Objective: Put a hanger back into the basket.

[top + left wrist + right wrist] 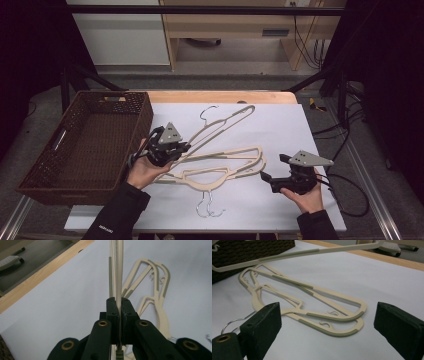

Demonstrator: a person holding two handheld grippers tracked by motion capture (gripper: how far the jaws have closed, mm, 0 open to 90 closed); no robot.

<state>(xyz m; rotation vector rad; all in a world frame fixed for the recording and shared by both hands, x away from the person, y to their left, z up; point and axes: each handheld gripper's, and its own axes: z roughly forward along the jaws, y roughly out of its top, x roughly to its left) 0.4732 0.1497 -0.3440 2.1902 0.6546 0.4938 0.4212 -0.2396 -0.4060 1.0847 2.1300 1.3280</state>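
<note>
- Left tool point(181, 148): jaws together, clamped on one arm of a cream plastic clothes hanger with a grey ribbed grip strip and a metal hook point(227, 120).
- In the left gripper view the two black pads press on the thin hanger point(119, 270) bar from both sides; the bar runs straight up out of the pinch.
- That hanger is raised at the tool end. In the right gripper view its bar point(294, 253) hangs in the air above the sheet, slanting across the top of the picture.
- In the high view its far end with the hook points toward the back of the worktop.
- Left hand point(142, 170) holds that tool just beside the brown woven plastic basket point(80, 145), near the basket's right wall.
- Right tool point(267, 176): jaws wide apart, nothing between the pads, touching nothing.
- In the right gripper view both pads stand clear either side of the picture; the sheet shows between them.
- Right hand point(306, 196) holds it near the right front of the worktop, pointing left at the pile.
- Two more cream hangers point(220, 170) lie flat, stacked one on the other, between the two tools; their metal hooks point(207, 206) point toward the front edge.
- Everything sits on a white sheet point(280, 125) over the wooden worktop point(220, 96).
- Basket stands at the left edge of the sheet.
</note>
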